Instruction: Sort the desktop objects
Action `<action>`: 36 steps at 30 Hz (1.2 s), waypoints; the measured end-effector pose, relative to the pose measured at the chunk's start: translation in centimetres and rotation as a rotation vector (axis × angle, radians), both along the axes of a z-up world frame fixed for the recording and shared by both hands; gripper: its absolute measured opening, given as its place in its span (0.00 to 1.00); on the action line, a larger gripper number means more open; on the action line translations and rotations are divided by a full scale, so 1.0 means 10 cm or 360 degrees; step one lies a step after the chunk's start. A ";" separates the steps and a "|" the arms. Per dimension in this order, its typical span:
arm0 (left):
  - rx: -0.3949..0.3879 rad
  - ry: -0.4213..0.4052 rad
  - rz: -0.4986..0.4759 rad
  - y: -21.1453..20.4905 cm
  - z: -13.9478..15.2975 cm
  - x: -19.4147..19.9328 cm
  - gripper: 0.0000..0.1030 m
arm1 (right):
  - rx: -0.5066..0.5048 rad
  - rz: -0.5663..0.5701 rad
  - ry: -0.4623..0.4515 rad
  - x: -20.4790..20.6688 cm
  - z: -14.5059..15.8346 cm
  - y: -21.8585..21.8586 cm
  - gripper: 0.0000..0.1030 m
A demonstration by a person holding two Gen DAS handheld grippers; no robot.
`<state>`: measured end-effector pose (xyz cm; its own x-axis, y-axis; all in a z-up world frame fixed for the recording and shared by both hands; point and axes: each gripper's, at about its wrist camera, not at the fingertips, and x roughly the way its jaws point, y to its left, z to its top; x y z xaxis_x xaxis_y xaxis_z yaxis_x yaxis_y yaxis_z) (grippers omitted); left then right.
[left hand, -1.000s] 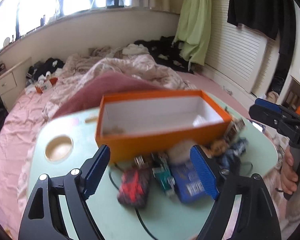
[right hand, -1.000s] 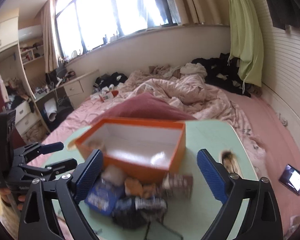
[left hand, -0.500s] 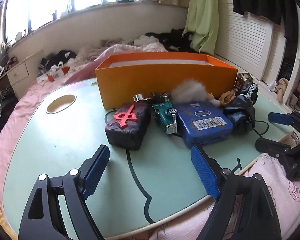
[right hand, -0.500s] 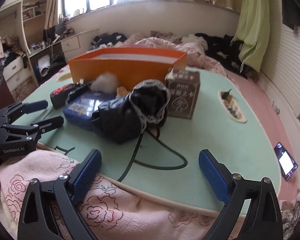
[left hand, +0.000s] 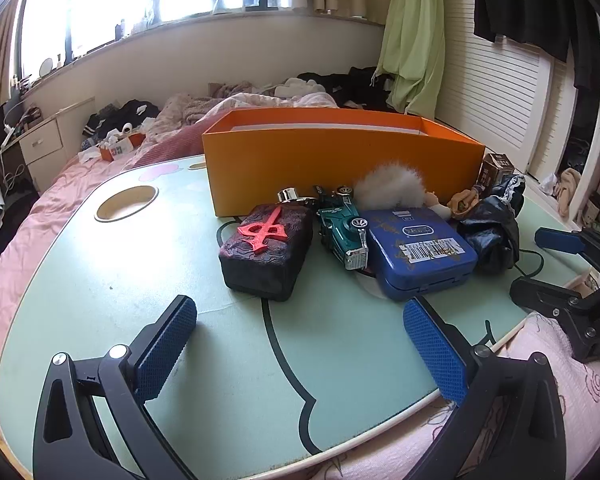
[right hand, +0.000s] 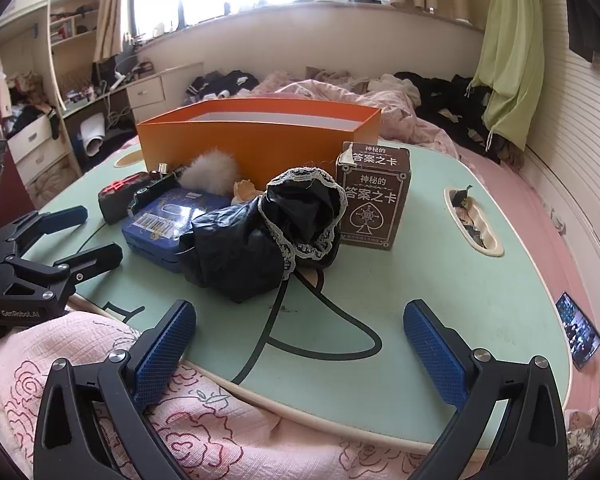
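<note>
on the pale green lap table (left hand: 112,312) a round cup hole (left hand: 126,202) sits at the far left, well apart from the clutter. next comes a dark block with a red raised character (left hand: 267,251), lying flat in front of the left end of the orange box (left hand: 340,160), which stands open-topped along the table's far side. just right of the block a teal toy car (left hand: 342,228) lies nose toward the camera, with a silver cap (left hand: 289,194) showing behind the two. a white fluffy ball (left hand: 390,190) rests against the box wall behind the car. right of the car is a blue tin (left hand: 418,250) with a barcode sticker on its lid, touching or nearly touching the car. further right a black lace-trimmed cloth (right hand: 260,236) is heaped beside the tin, a small doll (left hand: 462,200) partly hidden behind it; how the two meet cannot be told. right again, a brown card box (right hand: 374,196) stands upright, just beside the cloth and near the orange box's right corner. at the table's right edge an oval recess (right hand: 474,220) holds small bits too blurred to name. a phone (right hand: 578,330) lies off the table on the pink bedding

the left gripper (left hand: 300,354) hovers over bare table near the front edge, its jaws opening, nothing between them. the right gripper (right hand: 300,354) sits low over the front edge and a pink rose-print blanket (right hand: 80,392), jaws spread wide and empty
</note>
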<state>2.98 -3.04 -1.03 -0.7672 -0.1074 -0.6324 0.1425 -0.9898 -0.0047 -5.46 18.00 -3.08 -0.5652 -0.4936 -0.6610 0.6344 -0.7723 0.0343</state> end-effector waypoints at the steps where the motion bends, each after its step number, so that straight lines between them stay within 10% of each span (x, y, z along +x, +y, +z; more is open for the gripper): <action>1: -0.0001 0.0003 -0.0001 0.00 0.00 0.00 1.00 | -0.0003 0.0001 -0.0001 -0.01 0.00 0.00 1.00; 14: 0.0000 0.0006 -0.0003 0.00 0.00 0.00 1.00 | -0.0052 -0.0063 0.0032 0.00 0.02 0.06 1.00; 25: 0.0000 0.0007 -0.0003 0.00 -0.01 0.00 1.00 | -0.0654 -0.0178 -0.0117 -0.36 0.40 0.46 0.93; 36: 0.0001 0.0009 -0.0003 0.01 0.00 0.00 1.00 | -0.0432 -0.0280 -0.0064 -0.69 0.59 0.26 0.86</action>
<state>3.01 -2.95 -1.04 -0.7710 -0.1055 -0.6280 0.1404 -0.9901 -0.0061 -12.32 20.62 2.79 -0.6336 -0.5518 -0.5423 0.4859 -0.8293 0.2761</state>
